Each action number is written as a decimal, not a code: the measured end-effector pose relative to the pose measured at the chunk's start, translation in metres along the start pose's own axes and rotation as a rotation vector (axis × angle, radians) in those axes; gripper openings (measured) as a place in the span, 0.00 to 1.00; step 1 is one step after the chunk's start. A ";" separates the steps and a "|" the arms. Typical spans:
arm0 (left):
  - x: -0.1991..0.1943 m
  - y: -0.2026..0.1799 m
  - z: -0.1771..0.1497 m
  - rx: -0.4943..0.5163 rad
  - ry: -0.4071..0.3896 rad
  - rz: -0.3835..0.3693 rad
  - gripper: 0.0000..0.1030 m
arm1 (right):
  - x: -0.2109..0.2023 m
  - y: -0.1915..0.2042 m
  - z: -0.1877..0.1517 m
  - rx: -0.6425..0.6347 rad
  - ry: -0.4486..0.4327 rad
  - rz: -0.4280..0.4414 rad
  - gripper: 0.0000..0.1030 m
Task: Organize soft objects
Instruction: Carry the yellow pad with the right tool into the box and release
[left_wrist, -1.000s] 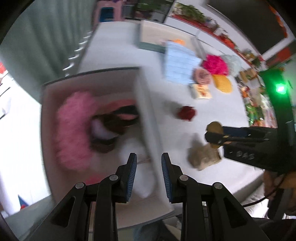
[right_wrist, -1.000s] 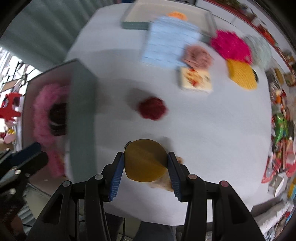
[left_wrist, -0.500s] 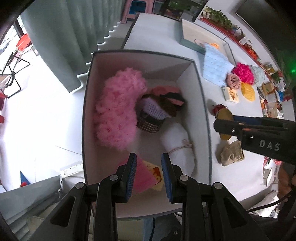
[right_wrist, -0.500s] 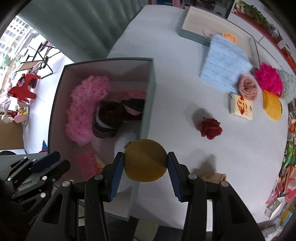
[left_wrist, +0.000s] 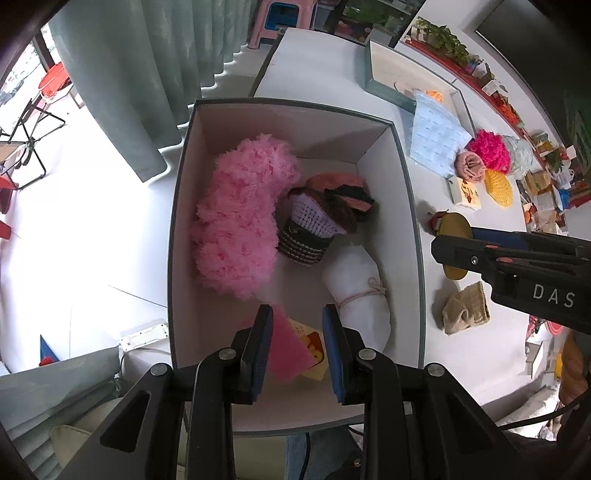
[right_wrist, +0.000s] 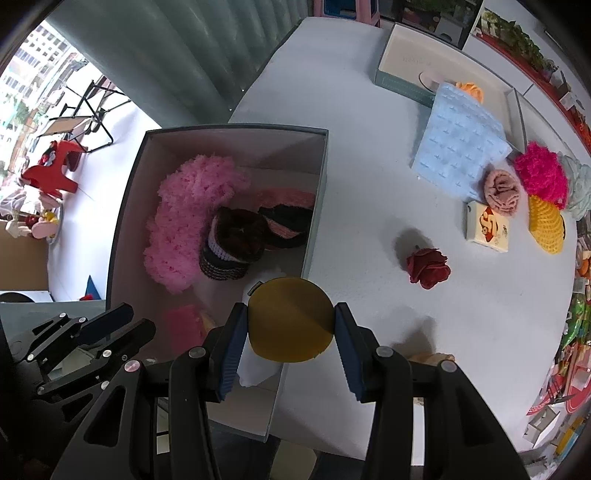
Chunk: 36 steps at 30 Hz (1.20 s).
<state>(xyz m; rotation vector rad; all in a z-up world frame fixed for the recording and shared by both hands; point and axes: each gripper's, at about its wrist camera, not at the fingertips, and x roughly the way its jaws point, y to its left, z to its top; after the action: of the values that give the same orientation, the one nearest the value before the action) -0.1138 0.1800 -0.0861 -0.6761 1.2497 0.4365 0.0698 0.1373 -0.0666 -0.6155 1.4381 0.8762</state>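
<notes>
A grey box holds a fluffy pink piece, a knitted brown hat, a white bundle tied with string and a pink sponge. My right gripper is shut on a mustard-yellow round pad held above the box's right wall. My left gripper is open and empty above the box's near end. A red fabric rose and a beige knit cloth lie on the white table.
Further right lie a blue towel, a rolled pink cloth, a magenta pom, a yellow knit piece, a small printed box and an open white box. Curtains hang left.
Both grippers have risen and swung left over the grey box. The right gripper carried the yellow pad from above the table to the box's right wall.
</notes>
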 end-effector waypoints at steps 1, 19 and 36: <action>0.000 -0.001 -0.001 0.001 0.001 0.000 0.28 | -0.001 -0.001 -0.001 0.002 -0.003 0.000 0.49; 0.013 0.006 0.002 -0.017 0.026 0.001 0.28 | 0.010 0.005 0.002 -0.013 0.023 -0.008 0.49; 0.024 0.012 0.011 -0.042 0.049 0.012 0.28 | 0.019 0.013 0.018 -0.050 0.037 -0.004 0.49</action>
<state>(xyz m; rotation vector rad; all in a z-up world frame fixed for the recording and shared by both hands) -0.1069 0.1946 -0.1097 -0.7188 1.2941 0.4596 0.0677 0.1622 -0.0824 -0.6750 1.4507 0.9045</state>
